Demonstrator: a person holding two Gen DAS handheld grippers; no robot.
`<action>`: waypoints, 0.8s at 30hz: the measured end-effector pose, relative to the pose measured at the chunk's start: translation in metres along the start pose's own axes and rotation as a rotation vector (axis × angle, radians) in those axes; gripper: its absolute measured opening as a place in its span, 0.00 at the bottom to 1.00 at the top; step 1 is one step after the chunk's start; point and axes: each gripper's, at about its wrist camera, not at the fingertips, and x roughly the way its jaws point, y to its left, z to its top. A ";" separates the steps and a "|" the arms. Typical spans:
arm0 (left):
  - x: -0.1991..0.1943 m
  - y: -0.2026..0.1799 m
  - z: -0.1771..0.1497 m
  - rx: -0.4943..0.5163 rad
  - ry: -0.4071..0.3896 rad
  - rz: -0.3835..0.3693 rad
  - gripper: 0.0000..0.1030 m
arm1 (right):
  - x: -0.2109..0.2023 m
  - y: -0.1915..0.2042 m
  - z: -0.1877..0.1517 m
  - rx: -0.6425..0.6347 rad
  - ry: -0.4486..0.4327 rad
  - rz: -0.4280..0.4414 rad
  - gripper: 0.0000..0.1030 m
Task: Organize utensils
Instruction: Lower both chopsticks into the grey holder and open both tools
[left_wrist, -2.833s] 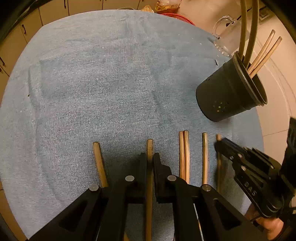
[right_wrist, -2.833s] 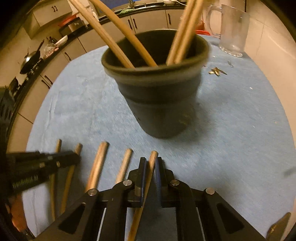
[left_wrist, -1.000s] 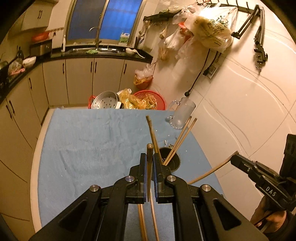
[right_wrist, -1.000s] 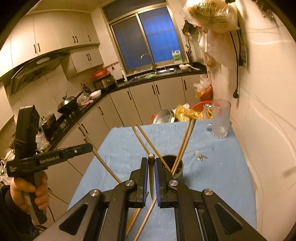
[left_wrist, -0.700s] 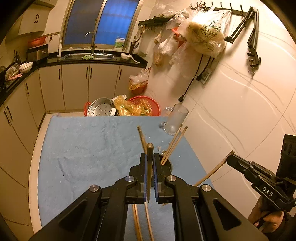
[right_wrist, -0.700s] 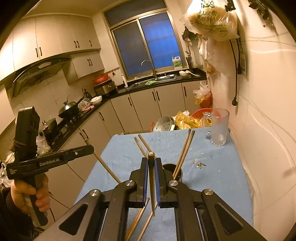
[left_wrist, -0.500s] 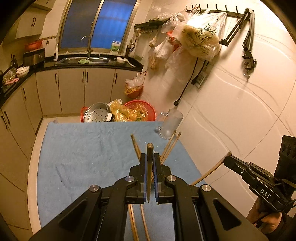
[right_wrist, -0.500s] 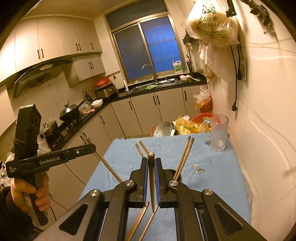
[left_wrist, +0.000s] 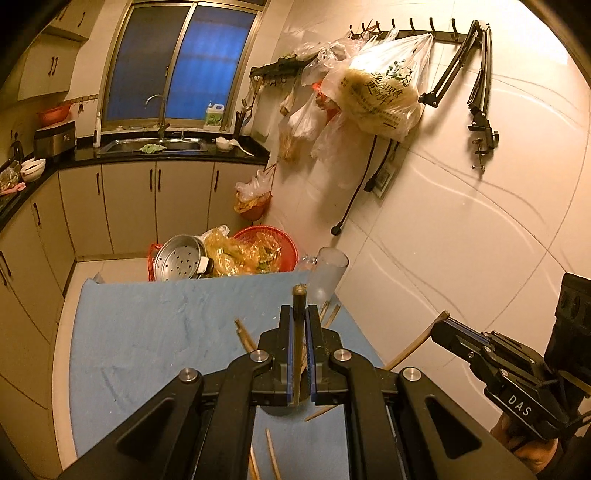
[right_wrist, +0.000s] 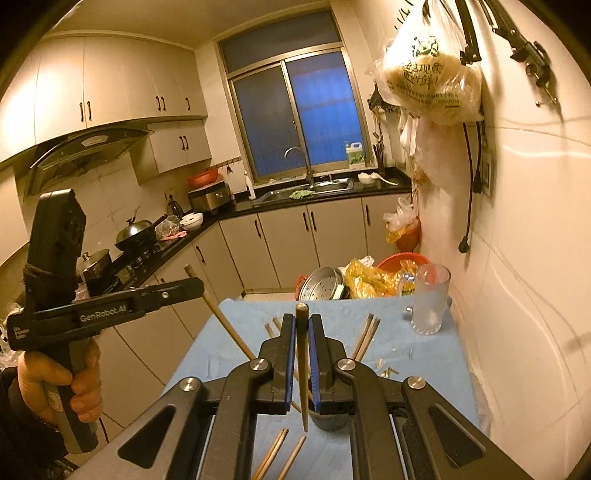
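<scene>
hovering high over the cup (right_wrist: 328, 419) on the near cloth (left_wrist: 155, 332), left gripper (left_wrist: 300, 354) and right gripper (right_wrist: 302, 360) each pinched one chopstick (left_wrist: 297, 332). the sticks crossed the jaws at odd angles, so either could likely miss the cup or catch on those inside.

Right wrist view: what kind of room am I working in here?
A home kitchen, by the look of it: a sink with a tap under the window, a range hood over a stove with a wok, and cabinets.
</scene>
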 end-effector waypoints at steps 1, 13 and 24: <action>0.003 -0.001 0.001 0.003 -0.005 0.004 0.06 | 0.002 -0.001 0.001 0.000 -0.003 -0.005 0.08; 0.043 -0.006 -0.001 0.030 0.006 0.067 0.06 | 0.028 -0.014 0.009 -0.006 -0.032 -0.056 0.08; 0.067 -0.004 -0.010 0.044 0.040 0.122 0.06 | 0.057 -0.019 0.004 -0.028 0.006 -0.076 0.08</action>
